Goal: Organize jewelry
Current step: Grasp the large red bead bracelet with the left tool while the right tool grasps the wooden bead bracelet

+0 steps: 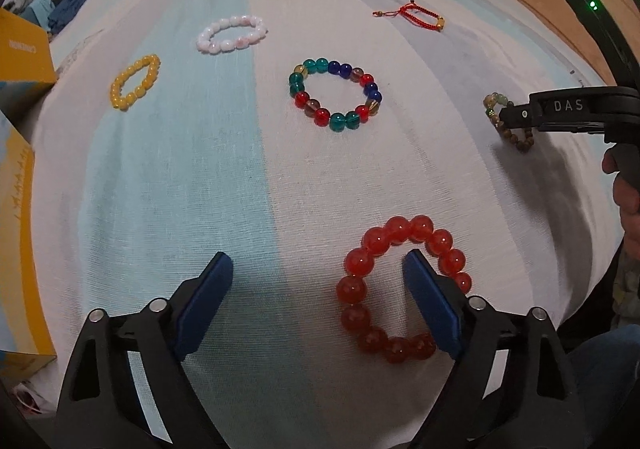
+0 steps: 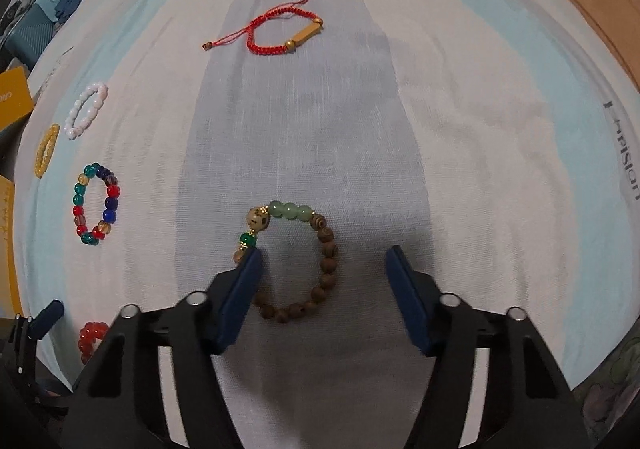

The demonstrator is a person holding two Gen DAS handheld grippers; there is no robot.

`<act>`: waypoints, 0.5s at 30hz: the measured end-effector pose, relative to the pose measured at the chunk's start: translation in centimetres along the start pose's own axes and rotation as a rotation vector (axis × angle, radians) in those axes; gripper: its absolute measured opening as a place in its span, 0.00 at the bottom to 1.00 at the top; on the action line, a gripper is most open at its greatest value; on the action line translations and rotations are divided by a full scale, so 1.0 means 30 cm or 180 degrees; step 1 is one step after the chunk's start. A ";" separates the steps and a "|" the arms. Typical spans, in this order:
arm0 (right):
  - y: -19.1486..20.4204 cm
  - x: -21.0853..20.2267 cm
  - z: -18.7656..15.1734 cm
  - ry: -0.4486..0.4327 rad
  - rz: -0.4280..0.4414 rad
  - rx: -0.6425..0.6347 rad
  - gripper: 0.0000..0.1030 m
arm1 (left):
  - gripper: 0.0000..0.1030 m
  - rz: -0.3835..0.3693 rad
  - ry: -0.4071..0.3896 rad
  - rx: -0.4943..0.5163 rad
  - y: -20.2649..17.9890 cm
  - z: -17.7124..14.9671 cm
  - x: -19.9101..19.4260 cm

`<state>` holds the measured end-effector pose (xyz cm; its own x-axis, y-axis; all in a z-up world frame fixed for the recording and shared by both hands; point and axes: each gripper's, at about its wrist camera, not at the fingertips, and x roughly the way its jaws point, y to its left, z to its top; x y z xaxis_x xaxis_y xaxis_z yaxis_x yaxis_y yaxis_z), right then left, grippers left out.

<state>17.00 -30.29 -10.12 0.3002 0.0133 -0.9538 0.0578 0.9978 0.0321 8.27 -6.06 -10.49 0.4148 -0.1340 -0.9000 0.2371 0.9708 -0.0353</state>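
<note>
Red glass beads formed the large red bracelet (image 1: 402, 289) lying on the striped bedsheet (image 1: 248, 189), and the left gripper (image 1: 320, 273) hung over it with its jaws spread, the right blue pad sitting inside the loop and the left pad on bare cloth. The right gripper (image 2: 322, 269) also had its jaws spread wide, its left pad overlapping the rim of the wooden bead bracelet (image 2: 296, 261). Farther off lay the multicoloured bead bracelet (image 1: 335, 95), the white bead bracelet (image 1: 232, 33), the yellow bead bracelet (image 1: 135, 81) and the red cord bracelet (image 2: 276, 33), all well apart.
</note>
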 end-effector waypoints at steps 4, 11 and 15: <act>-0.006 0.021 0.010 0.0038 0.0018 0.0043 0.45 | 0.70 0.0012 0.0007 0.0012 0.001 0.002 0.004; -0.015 0.036 0.018 0.0030 0.0053 0.0091 0.23 | 0.51 0.0011 0.0059 0.0061 -0.004 0.005 -0.002; -0.012 0.030 0.013 0.0005 0.0035 0.0080 0.14 | 0.27 -0.0049 0.0104 0.0095 -0.013 0.004 -0.010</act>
<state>17.63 -30.67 -10.87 0.2995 0.0244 -0.9538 0.0783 0.9957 0.0501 8.14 -6.40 -10.14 0.3821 -0.1417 -0.9132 0.2696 0.9623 -0.0366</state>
